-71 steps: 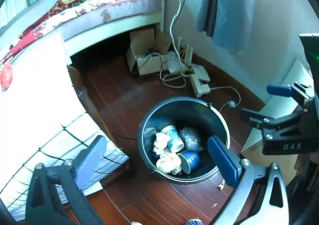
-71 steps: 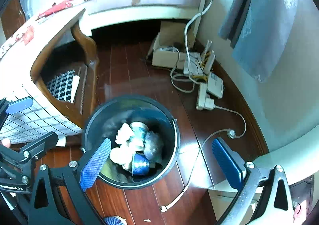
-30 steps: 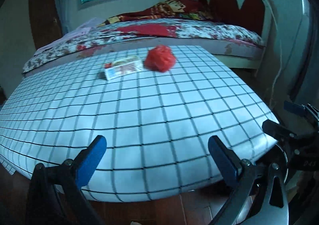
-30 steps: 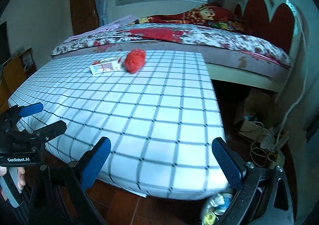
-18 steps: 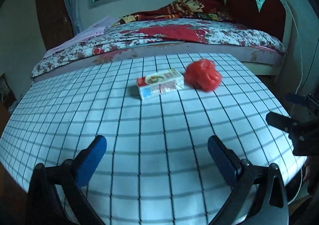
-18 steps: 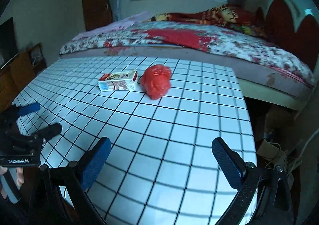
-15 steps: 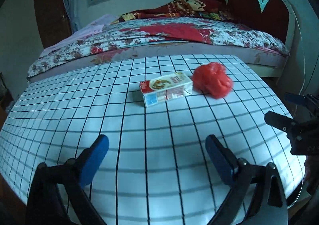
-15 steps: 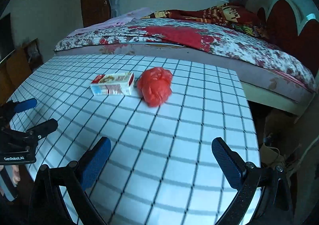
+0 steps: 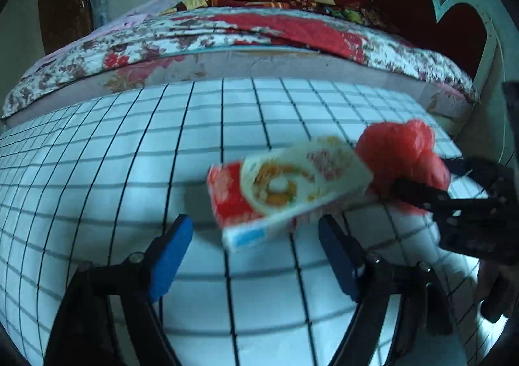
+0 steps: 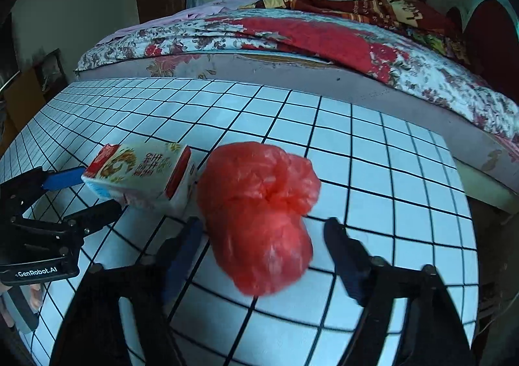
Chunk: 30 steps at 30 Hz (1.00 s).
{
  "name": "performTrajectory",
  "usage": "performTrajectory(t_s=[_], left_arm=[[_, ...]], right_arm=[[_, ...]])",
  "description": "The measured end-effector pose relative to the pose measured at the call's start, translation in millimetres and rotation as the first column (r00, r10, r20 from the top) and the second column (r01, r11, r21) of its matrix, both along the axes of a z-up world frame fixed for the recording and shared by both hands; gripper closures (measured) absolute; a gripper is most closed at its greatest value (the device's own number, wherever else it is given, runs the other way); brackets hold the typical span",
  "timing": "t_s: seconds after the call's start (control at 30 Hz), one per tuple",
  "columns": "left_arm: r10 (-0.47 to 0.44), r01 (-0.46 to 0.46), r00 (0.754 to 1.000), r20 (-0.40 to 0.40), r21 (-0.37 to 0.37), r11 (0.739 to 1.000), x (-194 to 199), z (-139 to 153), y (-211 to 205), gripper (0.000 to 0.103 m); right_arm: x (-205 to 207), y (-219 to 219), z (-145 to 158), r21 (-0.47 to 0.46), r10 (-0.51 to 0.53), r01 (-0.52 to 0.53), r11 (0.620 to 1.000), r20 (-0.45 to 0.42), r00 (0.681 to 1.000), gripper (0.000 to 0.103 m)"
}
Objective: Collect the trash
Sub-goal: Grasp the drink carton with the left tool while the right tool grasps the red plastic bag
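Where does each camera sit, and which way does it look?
Left wrist: on the left gripper, looking down at the red-and-white printed carton; its blue fingers show, closing around the carton.
Right wrist: on the right gripper, facing the crumpled red plastic bag, its fingers closing beside it.
Shared: carton, bag, checked white tablecloth, the floral bed and the other gripper.

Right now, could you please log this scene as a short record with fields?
surface: checked tablecloth
carton: small box, lying flat, ahead of the left gripper
bag: crumpled red plastic bag, beside the carton
left gripper: jaws closing, nothing between them yet
right gripper: jaws closing around the bag
background: bed
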<state>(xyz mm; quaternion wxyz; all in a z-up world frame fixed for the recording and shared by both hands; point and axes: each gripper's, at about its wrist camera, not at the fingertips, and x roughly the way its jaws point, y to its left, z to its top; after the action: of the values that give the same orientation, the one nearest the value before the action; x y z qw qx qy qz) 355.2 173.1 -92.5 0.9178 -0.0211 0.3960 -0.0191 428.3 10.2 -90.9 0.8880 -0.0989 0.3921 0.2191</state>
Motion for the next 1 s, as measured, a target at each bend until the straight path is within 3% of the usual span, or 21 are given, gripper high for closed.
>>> performTrajectory(t_s=[0.1,0.27,0.33,0.4,0.43,0.5,0.67,0.7,0.77,0.83,0.9,1.0], left_arm=[[-0.045,0.045,0.999,-0.004,-0.012,0.999,7,1,-10,0.024],[-0.2,0.2,0.98,0.012,-0.111,0.973,-5,6,-44,0.028],[-0.226,0.228,0.973,0.047,-0.059,0.972,-16,14,-57,0.028],[-0.193,0.19,0.979,0.062,0.052,0.98,-19,20,-63,0.027],[-0.175,0.169,0.983,0.061,0.081,0.982,-15,21,-63,0.019],[-0.155,0.146,0.986,0.065,0.12,0.982,-6,24,-63,0.006],[-0.241,0.24,0.97,-0.015,0.17,0.956,25,6,-73,0.004],[-0.253,0.256,0.967,-0.04,0.164,0.953,30,2,-75,0.006],[-0.244,0.254,0.966,-0.089,0.131,0.958,34,-5,-76,0.029],[-0.19,0.197,0.978,-0.084,0.082,0.977,27,-5,-73,0.04],[-0.145,0.151,0.987,-0.072,0.08,0.985,17,-2,-75,0.047],[-0.088,0.092,0.994,-0.066,0.063,0.994,10,-1,-73,0.049]], right_arm=[[-2,-9,3,-0.004,-0.018,0.018,1.0,0.024,1.0,0.061],[-9,-45,5,-0.002,-0.113,0.113,0.994,0.023,0.993,0.062],[-16,-64,7,0.01,-0.153,0.153,0.988,0.016,0.988,0.062],[-21,-76,8,0.029,-0.169,0.169,0.985,0.004,0.986,0.062],[-23,-79,8,0.029,-0.173,0.172,0.985,0.002,0.985,0.062],[-24,-80,7,0.027,-0.167,0.167,0.986,-0.009,0.986,0.062],[-19,-73,5,0.008,-0.141,0.141,0.99,-0.023,0.99,0.062],[-17,-72,5,0.008,-0.139,0.139,0.99,-0.026,0.99,0.062],[-15,-72,4,0.012,-0.141,0.141,0.99,-0.028,0.99,0.062],[-15,-72,4,0.014,-0.151,0.151,0.988,-0.027,0.988,0.062],[-14,-71,4,0.017,-0.168,0.168,0.986,-0.026,0.986,0.062],[-14,-68,3,0.031,-0.186,0.187,0.982,-0.029,0.982,0.062]])
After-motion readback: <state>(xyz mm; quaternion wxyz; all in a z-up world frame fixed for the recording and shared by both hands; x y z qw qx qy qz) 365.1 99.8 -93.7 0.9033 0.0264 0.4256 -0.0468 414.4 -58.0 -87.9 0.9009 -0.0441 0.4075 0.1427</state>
